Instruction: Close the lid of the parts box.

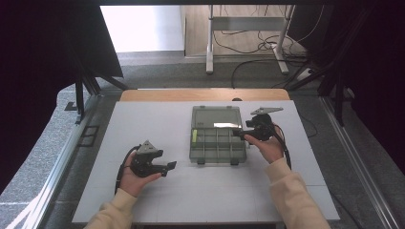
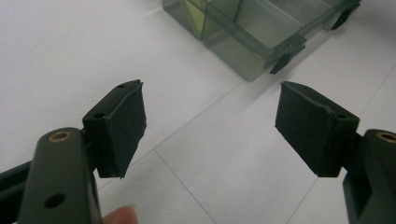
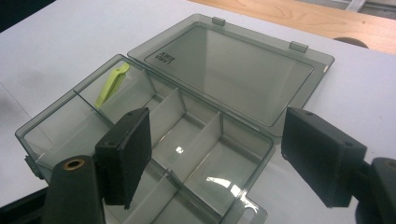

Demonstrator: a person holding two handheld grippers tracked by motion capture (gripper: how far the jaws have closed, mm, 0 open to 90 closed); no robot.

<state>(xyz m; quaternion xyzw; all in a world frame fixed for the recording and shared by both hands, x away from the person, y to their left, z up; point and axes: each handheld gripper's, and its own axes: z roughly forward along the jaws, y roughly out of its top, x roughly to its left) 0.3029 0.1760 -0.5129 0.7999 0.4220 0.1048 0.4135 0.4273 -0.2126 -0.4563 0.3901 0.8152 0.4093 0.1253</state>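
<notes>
A: High view. Clear compartment box [image 1: 218, 143] sits a little right of the table's [image 1: 143, 124] middle, nearer the far edge, lid [image 1: 216, 117] folded flat toward that edge. A yellow-green piece [image 1: 194, 138] lies in the box's far left compartment.

B: Grippers?

A: Left gripper [image 1: 168, 167] is held over the near left part of the table, well apart from the box, jaws pointing toward it. Right gripper [image 1: 239, 134] is at the box's right side, jaw tips over its rim.

B: Left gripper view?

A: Jaws stand wide apart, nothing between them, bare table below. The box's near corner and two latches show at the top.

B: Right gripper view?

A: Jaws apart and empty, hovering over the open box [image 3: 154, 154]. Yellow-green piece [image 3: 112, 84] leans in the far left compartment. Lid [image 3: 233, 70] lies flat beyond.
</notes>
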